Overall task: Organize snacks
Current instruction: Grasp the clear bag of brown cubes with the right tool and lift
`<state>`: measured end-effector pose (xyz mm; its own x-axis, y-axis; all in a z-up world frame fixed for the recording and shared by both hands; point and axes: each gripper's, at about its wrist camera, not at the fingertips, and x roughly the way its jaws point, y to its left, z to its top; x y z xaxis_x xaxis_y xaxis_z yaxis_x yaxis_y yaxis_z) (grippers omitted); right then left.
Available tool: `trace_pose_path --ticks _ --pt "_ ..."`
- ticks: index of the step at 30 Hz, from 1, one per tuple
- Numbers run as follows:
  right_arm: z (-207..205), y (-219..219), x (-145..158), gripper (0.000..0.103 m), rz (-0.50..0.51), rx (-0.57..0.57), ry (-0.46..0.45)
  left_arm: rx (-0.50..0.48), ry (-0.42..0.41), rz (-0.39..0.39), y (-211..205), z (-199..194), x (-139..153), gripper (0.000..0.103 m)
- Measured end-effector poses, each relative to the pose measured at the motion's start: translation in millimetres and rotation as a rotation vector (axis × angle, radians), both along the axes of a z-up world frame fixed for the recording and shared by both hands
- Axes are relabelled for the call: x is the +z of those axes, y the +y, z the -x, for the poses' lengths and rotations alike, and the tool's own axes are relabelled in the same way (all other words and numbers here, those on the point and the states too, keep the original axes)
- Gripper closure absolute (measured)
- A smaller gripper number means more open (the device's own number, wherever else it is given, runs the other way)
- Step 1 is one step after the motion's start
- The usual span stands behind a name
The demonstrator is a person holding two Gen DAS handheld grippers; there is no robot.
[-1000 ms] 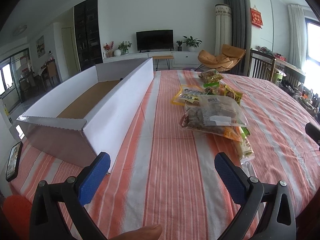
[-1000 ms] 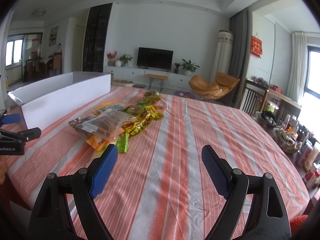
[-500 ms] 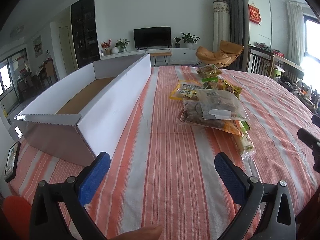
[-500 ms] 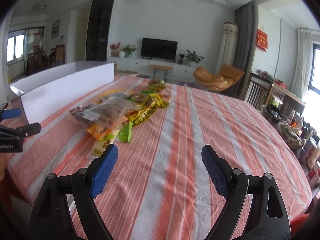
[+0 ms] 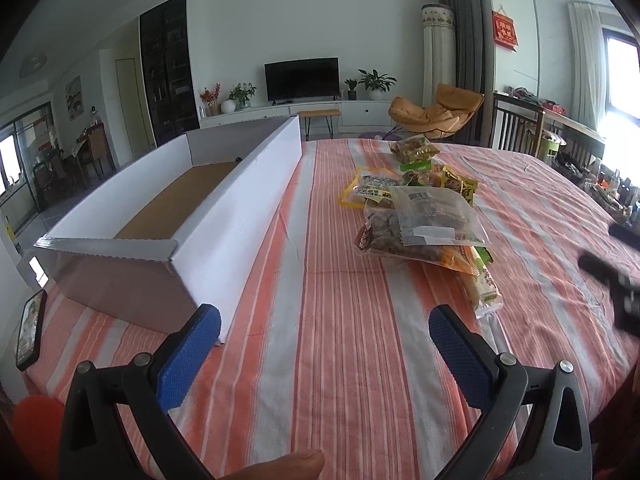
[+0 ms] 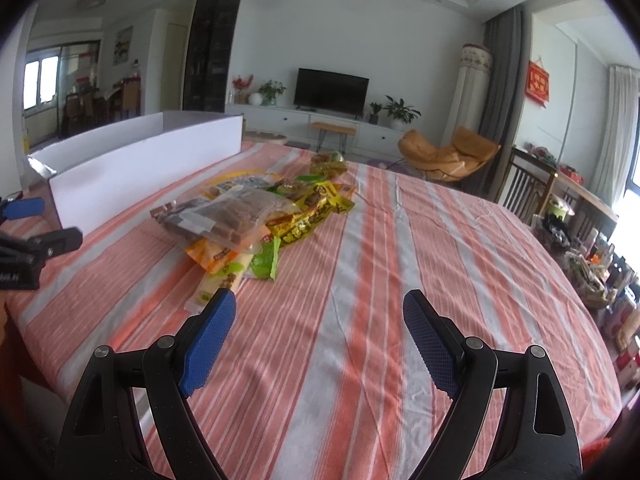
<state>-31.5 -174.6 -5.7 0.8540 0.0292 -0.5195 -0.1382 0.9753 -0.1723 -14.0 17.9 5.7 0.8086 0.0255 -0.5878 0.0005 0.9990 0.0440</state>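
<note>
A pile of snack packets (image 5: 420, 216) lies on the striped tablecloth, topped by a clear bag of brown snacks; it also shows in the right wrist view (image 6: 248, 216). A long white cardboard box (image 5: 200, 204) with a brown floor stands open to its left, also seen in the right wrist view (image 6: 136, 164). My left gripper (image 5: 324, 320) is open and empty, near the table's front edge between box and pile. My right gripper (image 6: 318, 308) is open and empty, just right of the pile's near end.
A phone (image 5: 30, 328) lies by the table's left edge. The striped cloth (image 6: 400, 264) stretches right of the pile. A chair back (image 5: 516, 128) and a cluttered side shelf (image 6: 600, 264) stand beyond the table's right side.
Both grippers have moved forward over the table and tilted down a little. The right gripper has come closer to the pile. Both stay open.
</note>
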Motion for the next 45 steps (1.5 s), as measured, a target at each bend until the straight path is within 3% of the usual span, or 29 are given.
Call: trace_pose_path --ticks 5,9,13,15,19,22,24,26,27,28,31,33,40,45 --pt "-44 -3 33 0.015 -0.066 0.036 0.022 0.013 -0.009 -0.024 8 4 -5 0.0" --pt "-131 -9 40 0.015 -0.227 -0.011 0.318 0.024 -0.009 -0.007 15 0 -9 0.0" --pt "-201 0 14 0.015 -0.423 -0.054 0.6 0.021 -0.015 -0.028 14 1 -14 0.0" --pt "-223 20 0 0.015 -0.43 -0.062 0.661 0.017 -0.008 -0.025 15 1 -16 0.0" --pt "-249 73 -28 0.014 -0.325 -0.062 0.734 0.009 -0.002 -0.037 13 -2 -20 0.0" --pt "-252 103 -41 0.014 -0.203 -0.055 0.723 -0.004 -0.001 -0.045 11 0 -21 0.0" --pt "-251 111 -43 0.017 -0.179 -0.033 0.716 -0.01 0.0 -0.043 11 0 -21 0.0" --pt "-248 111 -40 0.027 -0.165 -0.025 0.721 -0.012 0.004 -0.039 11 -1 -21 0.0" --pt "-248 110 -38 0.05 -0.169 -0.009 0.716 -0.013 0.007 -0.036 11 -2 -22 0.0" --pt "-245 107 -28 0.054 -0.169 0.008 0.699 -0.014 0.009 -0.035 10 -2 -22 0.0" --pt "-237 106 -15 0.055 -0.112 0.024 0.674 -0.023 0.016 -0.038 6 -4 -23 0.0" --pt "-227 100 -9 0.055 -0.136 0.054 0.655 -0.028 0.014 -0.048 4 -3 -24 0.0" --pt "-207 44 26 0.055 -0.391 0.061 0.557 -0.012 0.031 -0.03 8 -6 -25 0.0" --pt "-189 -16 26 0.055 -0.444 -0.001 0.539 -0.015 0.037 -0.024 8 -7 -26 0.0"
